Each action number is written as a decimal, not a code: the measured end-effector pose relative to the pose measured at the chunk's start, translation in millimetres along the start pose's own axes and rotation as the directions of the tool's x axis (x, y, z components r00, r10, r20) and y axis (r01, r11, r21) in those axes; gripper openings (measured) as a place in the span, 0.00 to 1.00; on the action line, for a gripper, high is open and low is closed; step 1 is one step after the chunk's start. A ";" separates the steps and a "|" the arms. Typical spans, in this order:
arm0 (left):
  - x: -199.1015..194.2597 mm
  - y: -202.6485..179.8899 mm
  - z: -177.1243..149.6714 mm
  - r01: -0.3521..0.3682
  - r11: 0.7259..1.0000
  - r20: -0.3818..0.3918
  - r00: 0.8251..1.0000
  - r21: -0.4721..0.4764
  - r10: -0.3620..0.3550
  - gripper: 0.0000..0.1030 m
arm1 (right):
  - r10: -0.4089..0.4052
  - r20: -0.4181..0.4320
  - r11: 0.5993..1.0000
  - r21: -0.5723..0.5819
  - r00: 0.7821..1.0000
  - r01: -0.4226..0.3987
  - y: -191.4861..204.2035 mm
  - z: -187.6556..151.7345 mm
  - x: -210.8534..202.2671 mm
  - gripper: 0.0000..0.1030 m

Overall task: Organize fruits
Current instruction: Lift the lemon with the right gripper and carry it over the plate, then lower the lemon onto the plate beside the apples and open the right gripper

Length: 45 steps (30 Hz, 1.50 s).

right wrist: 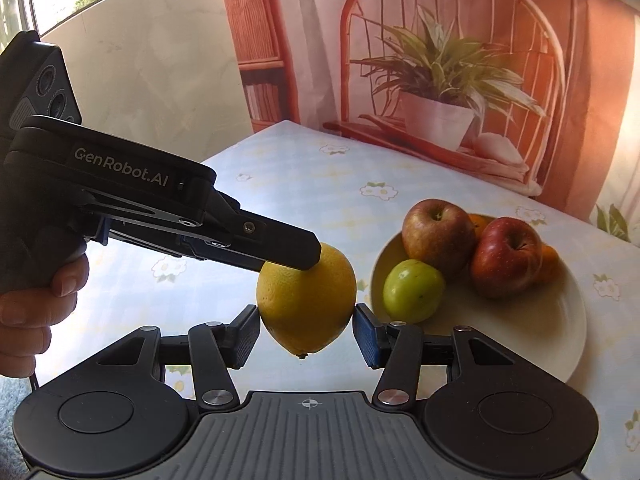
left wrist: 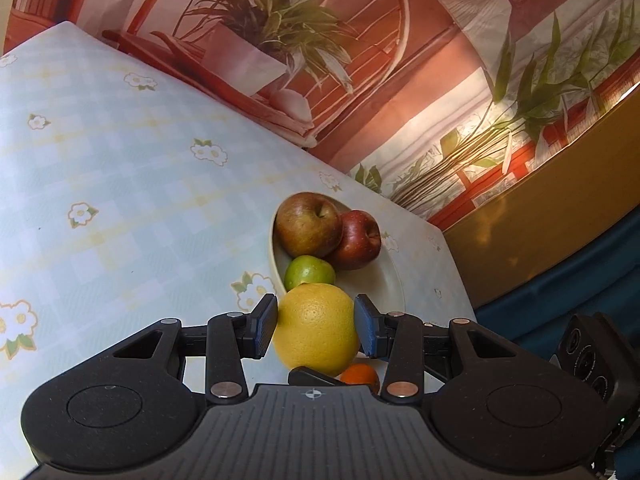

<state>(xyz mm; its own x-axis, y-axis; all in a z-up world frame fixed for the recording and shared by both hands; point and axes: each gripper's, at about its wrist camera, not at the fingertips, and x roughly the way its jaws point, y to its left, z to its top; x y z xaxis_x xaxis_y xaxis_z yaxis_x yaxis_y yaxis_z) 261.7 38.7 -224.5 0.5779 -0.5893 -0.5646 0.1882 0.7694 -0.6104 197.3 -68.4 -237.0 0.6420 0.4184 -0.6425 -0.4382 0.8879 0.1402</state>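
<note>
A big yellow citrus fruit [left wrist: 316,328] [right wrist: 306,300] is held in the air over the table, left of the plate. My left gripper [left wrist: 316,326] is shut on it, with both blue pads pressing its sides; in the right wrist view the left gripper [right wrist: 296,254] comes in from the left over the fruit's top. My right gripper [right wrist: 306,330] stands around the same fruit, its pads at or very near the fruit's lower sides. A cream plate [right wrist: 520,344] [left wrist: 380,284] holds a brownish apple [right wrist: 438,232], a red apple [right wrist: 506,256], a green apple [right wrist: 412,290] and oranges [right wrist: 550,260].
The table has a pale checked cloth with flowers [left wrist: 120,168]. A printed backdrop of a chair and potted plant [right wrist: 440,92] stands behind it. The table's right edge [left wrist: 460,272] runs close to the plate. A small orange [left wrist: 360,376] shows below the held fruit.
</note>
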 end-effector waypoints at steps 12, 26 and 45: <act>79.7 -87.3 29.5 -0.004 0.982 -0.072 0.997 0.189 0.018 0.39 | -0.101 0.045 0.992 0.086 0.994 0.097 -93.0 6.4 -32.9 0.46; 162.6 -118.0 30.1 -0.063 0.960 -0.161 0.981 0.273 0.110 0.39 | -0.153 -0.009 0.968 0.198 0.988 0.152 -159.4 -16.7 -13.7 0.46; 150.4 -116.5 44.1 -0.116 0.956 -0.082 0.986 0.268 0.143 0.38 | -0.261 0.020 0.952 0.170 0.965 0.254 -160.6 -1.2 6.0 0.45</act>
<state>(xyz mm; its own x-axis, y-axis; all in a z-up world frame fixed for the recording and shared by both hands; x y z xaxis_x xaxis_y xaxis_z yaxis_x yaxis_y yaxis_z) 361.7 -128.7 -213.8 0.5314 -0.4915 -0.6899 0.3260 0.8704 -0.3690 270.8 -208.7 -264.2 0.7466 0.1754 -0.6417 -0.1468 0.9843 0.0982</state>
